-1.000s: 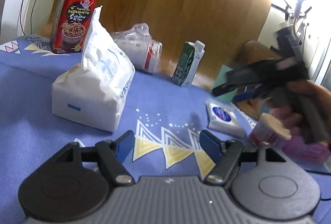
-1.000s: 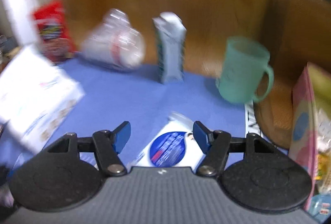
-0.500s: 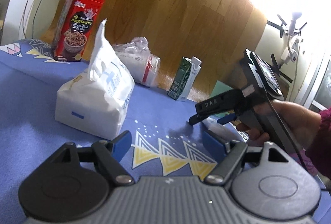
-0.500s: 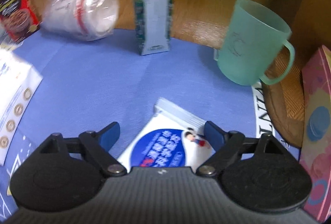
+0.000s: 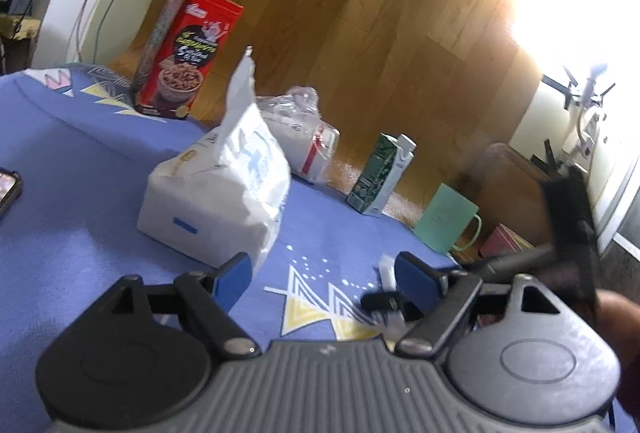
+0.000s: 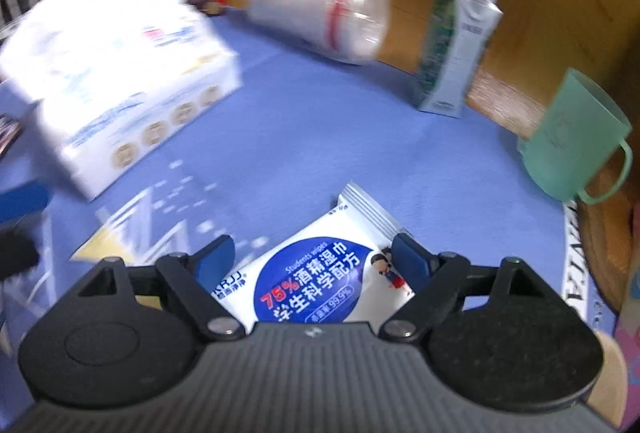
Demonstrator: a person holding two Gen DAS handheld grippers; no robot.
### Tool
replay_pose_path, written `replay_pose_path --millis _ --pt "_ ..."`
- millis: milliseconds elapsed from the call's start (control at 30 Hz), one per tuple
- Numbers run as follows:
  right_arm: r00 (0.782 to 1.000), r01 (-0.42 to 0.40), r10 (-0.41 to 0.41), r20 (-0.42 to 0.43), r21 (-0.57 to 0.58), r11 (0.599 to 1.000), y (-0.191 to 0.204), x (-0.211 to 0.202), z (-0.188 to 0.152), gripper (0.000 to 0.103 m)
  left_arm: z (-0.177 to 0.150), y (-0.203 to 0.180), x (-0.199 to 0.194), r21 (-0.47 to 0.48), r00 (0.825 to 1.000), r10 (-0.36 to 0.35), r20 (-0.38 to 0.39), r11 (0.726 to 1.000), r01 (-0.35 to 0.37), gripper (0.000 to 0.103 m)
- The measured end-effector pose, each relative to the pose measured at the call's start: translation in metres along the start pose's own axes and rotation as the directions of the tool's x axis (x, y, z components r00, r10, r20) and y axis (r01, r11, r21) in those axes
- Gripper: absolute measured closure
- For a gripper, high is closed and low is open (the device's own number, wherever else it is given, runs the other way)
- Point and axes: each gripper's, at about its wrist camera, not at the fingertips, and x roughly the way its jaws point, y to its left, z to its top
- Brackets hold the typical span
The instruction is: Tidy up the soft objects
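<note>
A small white wet-wipes packet (image 6: pixel 320 281) with a blue oval label lies flat on the blue cloth (image 6: pixel 320 137). My right gripper (image 6: pixel 311 253) points down over it, jaws wide, one blue pad on each side of the packet and neither pressing it. In the left wrist view only the packet's white edge (image 5: pixel 386 269) shows, beside a blurred black finger of the right gripper. My left gripper (image 5: pixel 322 269) hovers low over the cloth, its jaws opening with nothing between them. A big white tissue pack (image 5: pixel 224 193) stands just beyond its left pad.
Along the back stand a red cereal box (image 5: pixel 184 53), a plastic bag of cups (image 5: pixel 304 145) on its side, a green-and-white carton (image 6: pixel 456 45) and a mint mug (image 6: pixel 572 145). A phone (image 5: pixel 6 189) lies at far left. A pink box (image 5: pixel 504 241) sits by the mug.
The right gripper came down toward the wipes packet and its jaws widened around it. The left gripper's jaws spread a little and its view rolled; the objects on the cloth stayed put.
</note>
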Motion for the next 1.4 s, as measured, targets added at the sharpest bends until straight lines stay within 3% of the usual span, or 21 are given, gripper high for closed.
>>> replay_pose_path --millis 267,400,567,733,933,1033,1100,1200,1233,1267,1300,1333,1400 --pt "0.99 -0.102 0.114 0.081 -0.133 0.986 0.038 -0.038 -0.044 0.016 0.0 -0.002 0.006 0.019 0.999 0.014 -0.032 1.0 -0.013 0.021" --pt "0.983 -0.089 0.115 0.142 -0.177 0.98 0.051 -0.058 -0.066 0.016 -0.002 -0.008 0.008 0.053 0.999 0.012 -0.051 0.999 -0.01 0.019" --pt "0.964 -0.058 0.086 0.253 -0.118 0.991 0.043 -0.08 -0.084 0.014 -0.003 -0.011 0.01 0.075 0.998 -0.002 -0.067 0.997 0.007 0.013" --pt "0.955 -0.074 0.08 0.286 -0.03 0.997 0.033 -0.092 -0.107 0.012 -0.002 -0.011 0.014 0.079 0.994 -0.02 -0.107 0.996 0.028 0.013" --pt "0.959 -0.099 0.092 0.267 0.013 0.995 0.032 -0.089 -0.12 0.012 -0.002 -0.013 0.018 0.043 0.977 -0.099 -0.19 0.993 0.11 0.019" --pt "0.96 -0.112 0.111 0.257 -0.009 0.994 0.035 -0.086 -0.121 0.012 -0.007 -0.023 0.02 0.032 0.953 -0.152 -0.261 0.986 0.166 0.031" --pt "0.96 -0.115 0.119 0.253 -0.03 0.993 0.038 -0.085 -0.121 0.012 -0.014 -0.033 0.023 0.036 0.934 -0.173 -0.311 0.981 0.193 0.033" --pt "0.963 -0.115 0.122 0.24 -0.042 0.992 0.039 -0.081 -0.121 0.012 -0.022 -0.045 0.028 0.051 0.922 -0.17 -0.348 0.978 0.2 0.033" --pt "0.963 -0.112 0.119 0.242 -0.042 0.993 0.039 -0.079 -0.121 0.012 -0.024 -0.05 0.03 0.059 0.916 -0.179 -0.359 0.975 0.214 0.038" --pt "0.961 -0.11 0.119 0.249 -0.048 0.993 0.038 -0.079 -0.122 0.015 -0.027 -0.055 0.032 0.056 0.905 -0.196 -0.377 0.971 0.234 0.042" --pt "0.96 -0.11 0.121 0.254 -0.053 0.992 0.039 -0.079 -0.123 0.021 -0.029 -0.06 0.032 0.065 0.905 -0.19 -0.38 0.971 0.231 0.042" --pt "0.956 -0.12 0.131 0.263 -0.059 0.991 0.04 -0.08 -0.124 0.032 -0.031 -0.067 0.031 0.099 0.913 -0.16 -0.375 0.973 0.211 0.042" --pt "0.954 -0.106 0.118 0.276 -0.056 0.993 0.042 -0.084 -0.125 0.037 -0.032 -0.077 0.029 0.135 0.918 -0.138 -0.373 0.97 0.201 0.042"
